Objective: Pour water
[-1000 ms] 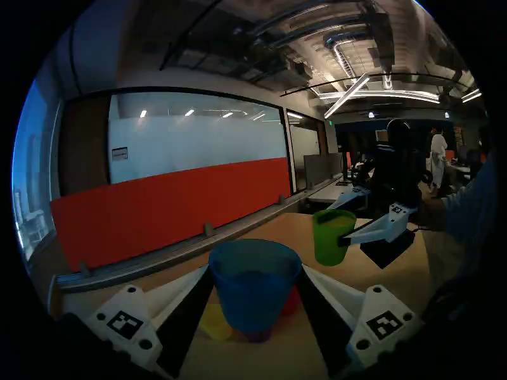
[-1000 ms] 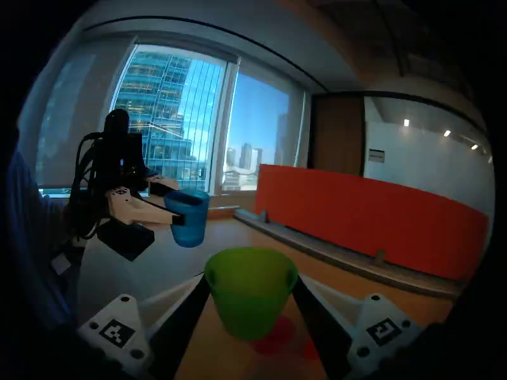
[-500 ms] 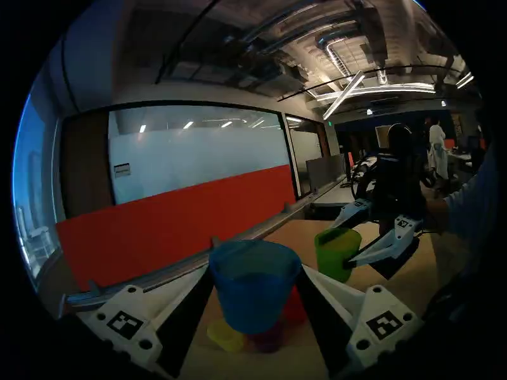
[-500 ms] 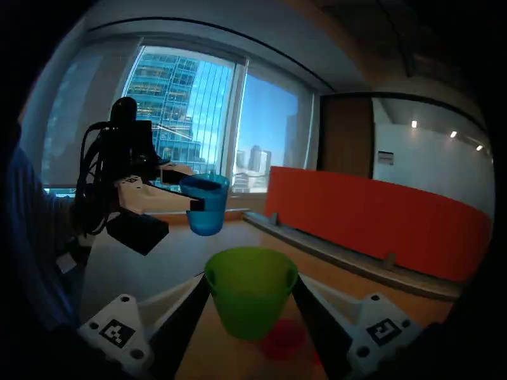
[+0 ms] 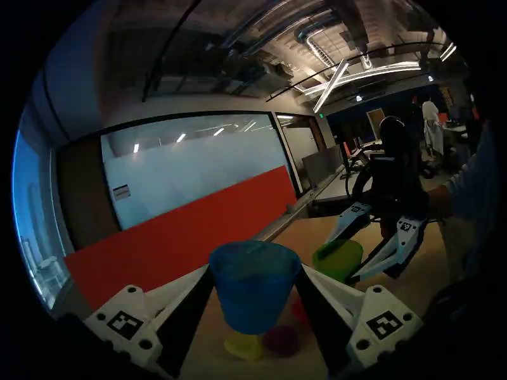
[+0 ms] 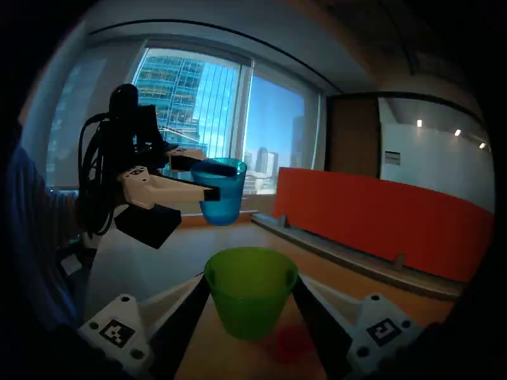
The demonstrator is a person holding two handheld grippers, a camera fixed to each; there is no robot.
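Carefully: left gripper (image 5: 255,284) clasps the blue cup (image 5: 253,291), right gripper (image 6: 250,286) clasps the green cup (image 6: 251,294); best tip blue slowly above green's rim.

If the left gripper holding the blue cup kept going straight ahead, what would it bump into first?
Most likely the orange wall past the table, though depth is hard to judge. The green cup sits off to the right.
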